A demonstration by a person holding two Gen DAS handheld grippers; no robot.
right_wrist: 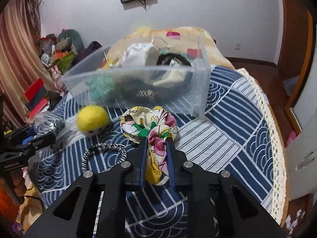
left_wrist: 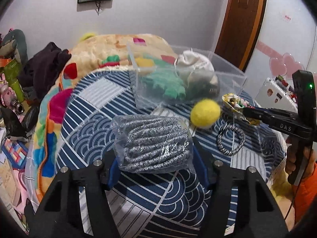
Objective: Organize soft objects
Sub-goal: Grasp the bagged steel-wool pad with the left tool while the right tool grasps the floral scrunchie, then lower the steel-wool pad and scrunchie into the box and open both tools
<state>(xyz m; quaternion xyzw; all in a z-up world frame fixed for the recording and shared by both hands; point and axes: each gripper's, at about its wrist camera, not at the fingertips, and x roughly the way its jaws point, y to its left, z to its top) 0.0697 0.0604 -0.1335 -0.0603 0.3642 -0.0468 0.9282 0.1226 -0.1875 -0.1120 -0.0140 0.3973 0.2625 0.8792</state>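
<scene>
My left gripper [left_wrist: 156, 152] is shut on a clear bag of grey rope [left_wrist: 152, 142] and holds it above the blue patterned cloth [left_wrist: 158, 198]. My right gripper [right_wrist: 156, 138] is shut on a floral fabric scrunchie [right_wrist: 150, 127], also seen in the left wrist view [left_wrist: 235, 103]. A clear plastic bin [left_wrist: 178, 75] ahead holds a green plush, white cloth and dark items; it shows in the right wrist view [right_wrist: 202, 83]. A yellow felt ball [left_wrist: 205, 112] [right_wrist: 92, 119] and a black-and-white cord loop [left_wrist: 230, 138] [right_wrist: 105, 148] lie in front of the bin.
A colourful fleece blanket [left_wrist: 95, 59] lies behind the bin. Dark clothes [left_wrist: 45, 67] and clutter are piled at the left. A wooden door [left_wrist: 243, 19] stands at the back right. The cloth has a lace edge [right_wrist: 277, 138] on the right.
</scene>
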